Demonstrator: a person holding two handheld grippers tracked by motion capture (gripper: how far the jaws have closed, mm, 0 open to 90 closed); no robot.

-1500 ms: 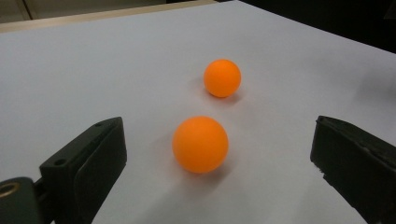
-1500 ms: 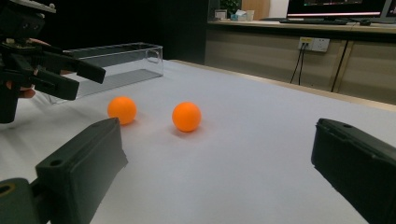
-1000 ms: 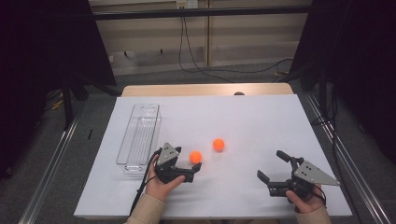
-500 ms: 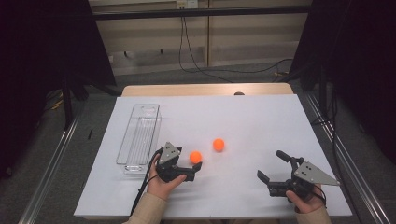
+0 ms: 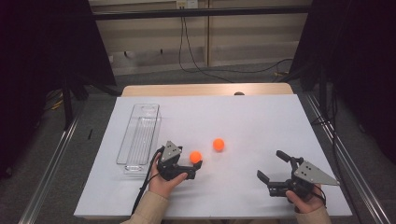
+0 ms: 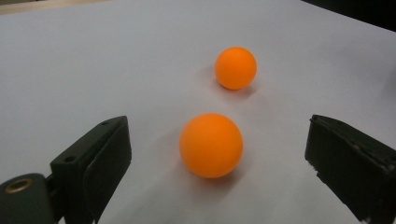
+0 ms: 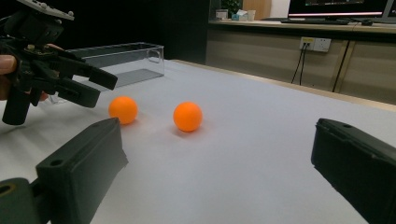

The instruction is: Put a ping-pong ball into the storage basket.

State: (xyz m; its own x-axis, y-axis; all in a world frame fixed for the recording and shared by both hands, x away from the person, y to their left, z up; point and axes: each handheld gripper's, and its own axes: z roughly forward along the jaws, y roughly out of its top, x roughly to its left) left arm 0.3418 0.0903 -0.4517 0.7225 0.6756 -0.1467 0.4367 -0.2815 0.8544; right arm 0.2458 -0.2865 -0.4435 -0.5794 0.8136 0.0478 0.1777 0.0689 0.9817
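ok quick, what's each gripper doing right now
left gripper: open, fingers just been closing around the near orange ball, not touching it.
right gripper: open, holding nothing.

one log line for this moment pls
left gripper: jaws just closing, either side of near orange ball, not touching | right gripper: open, nothing held | far orange ball: on table | clear tray: left

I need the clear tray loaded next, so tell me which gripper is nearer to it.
Left. The left gripper sits just right of the clear tray's near end, with an orange ball between its open jaws. The right gripper is far across the table, near its right edge.
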